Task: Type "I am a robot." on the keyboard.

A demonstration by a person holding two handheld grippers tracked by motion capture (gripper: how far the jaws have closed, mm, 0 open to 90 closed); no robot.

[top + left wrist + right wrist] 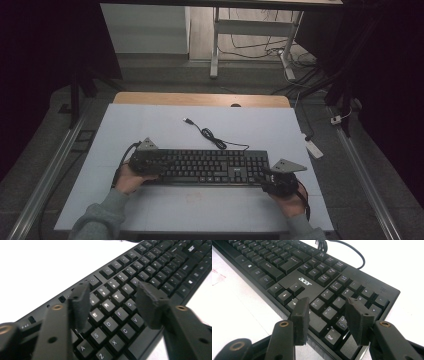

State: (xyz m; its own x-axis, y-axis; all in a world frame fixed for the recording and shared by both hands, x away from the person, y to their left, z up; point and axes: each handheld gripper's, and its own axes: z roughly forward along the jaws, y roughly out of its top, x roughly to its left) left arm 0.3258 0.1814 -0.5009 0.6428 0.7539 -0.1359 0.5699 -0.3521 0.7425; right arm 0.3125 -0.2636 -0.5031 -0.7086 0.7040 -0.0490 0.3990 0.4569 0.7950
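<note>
keyboard (210, 167) lying crosswise, cable (210, 134) trailing away

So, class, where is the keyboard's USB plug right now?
In the high view the USB plug lies loose on the white table, beyond the keyboard, left of centre.

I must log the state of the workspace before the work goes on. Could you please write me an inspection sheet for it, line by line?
Surface: white table top, faint reddish mark near the front edge.
Job's things: black keyboard lying flat, its long side across the table.
Clutter: nothing seen on the table besides the keyboard.
Grippers: left gripper open over the letter keys; right gripper open over the number pad; each at one end of the keyboard.
Cables: keyboard cable loose behind the keyboard, plug unconnected.
Surroundings: dark room, desk frame beyond the table, power strip on the floor.
</note>
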